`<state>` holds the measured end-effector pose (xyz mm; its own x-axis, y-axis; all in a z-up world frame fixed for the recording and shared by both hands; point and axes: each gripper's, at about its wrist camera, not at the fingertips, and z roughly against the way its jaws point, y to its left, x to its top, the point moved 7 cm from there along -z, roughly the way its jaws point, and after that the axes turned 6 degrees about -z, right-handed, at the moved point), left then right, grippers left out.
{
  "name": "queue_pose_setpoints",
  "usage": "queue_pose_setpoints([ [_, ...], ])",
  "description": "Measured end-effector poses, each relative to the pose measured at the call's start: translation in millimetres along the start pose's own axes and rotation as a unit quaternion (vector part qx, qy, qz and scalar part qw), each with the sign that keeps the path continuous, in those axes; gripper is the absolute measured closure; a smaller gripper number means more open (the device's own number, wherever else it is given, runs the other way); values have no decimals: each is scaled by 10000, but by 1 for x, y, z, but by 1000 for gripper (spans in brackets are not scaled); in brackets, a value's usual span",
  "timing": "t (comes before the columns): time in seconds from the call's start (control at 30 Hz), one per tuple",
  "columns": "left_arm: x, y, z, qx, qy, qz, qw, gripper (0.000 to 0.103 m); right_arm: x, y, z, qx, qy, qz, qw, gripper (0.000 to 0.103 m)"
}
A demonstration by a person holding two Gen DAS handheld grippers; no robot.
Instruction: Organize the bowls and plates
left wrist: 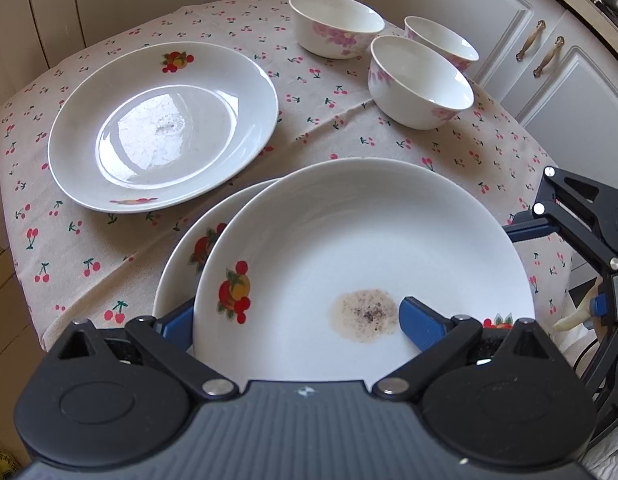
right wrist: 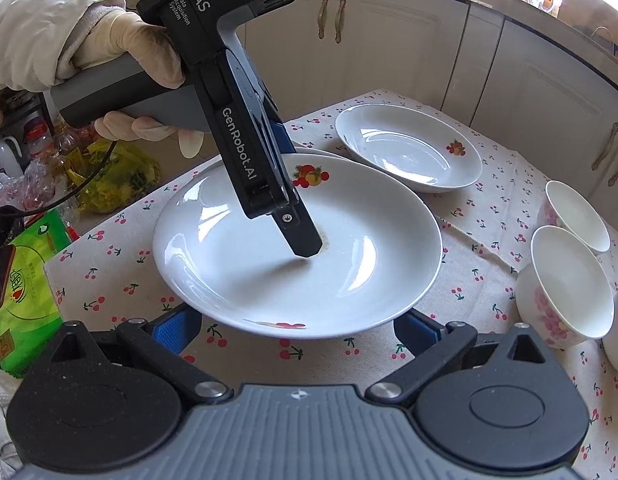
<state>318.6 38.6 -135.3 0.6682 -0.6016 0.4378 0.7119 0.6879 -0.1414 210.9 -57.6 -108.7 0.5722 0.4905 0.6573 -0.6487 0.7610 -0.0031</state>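
Left wrist view shows my left tool [left wrist: 297,320] gripping the near rim of the top plate [left wrist: 365,240], one blue finger inside the dish, the other under the edge. That plate sits skewed on a second plate [left wrist: 181,256]. It holds a speckled residue patch [left wrist: 365,314]; if I tilt it, that could slide, and a thin rim pinch could slip and chip both plates. A third plate [left wrist: 161,124] and three bowls [left wrist: 419,80] lie beyond on the tabletop [left wrist: 89,248]. Right wrist view alone shows my gloved hand [right wrist: 125,52] on the left handle, and my right tool [right wrist: 297,332] spread wide, holding nothing, near the plate's edge.
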Motion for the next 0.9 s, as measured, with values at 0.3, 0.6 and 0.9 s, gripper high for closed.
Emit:
queue_pose_setpoints([
  [0.3, 1, -1, 1, 49, 126, -123, 9998, 3, 1, 0, 3, 47, -11, -75, 10000, 0],
  [0.6, 4, 1, 6, 165, 86, -112, 9998, 3, 1, 1, 9, 88, -78, -130, 9998, 0],
  [0.9, 2, 4, 12, 257, -18, 6, 9997, 3, 2, 1, 9, 75, -71, -115, 9999, 0],
])
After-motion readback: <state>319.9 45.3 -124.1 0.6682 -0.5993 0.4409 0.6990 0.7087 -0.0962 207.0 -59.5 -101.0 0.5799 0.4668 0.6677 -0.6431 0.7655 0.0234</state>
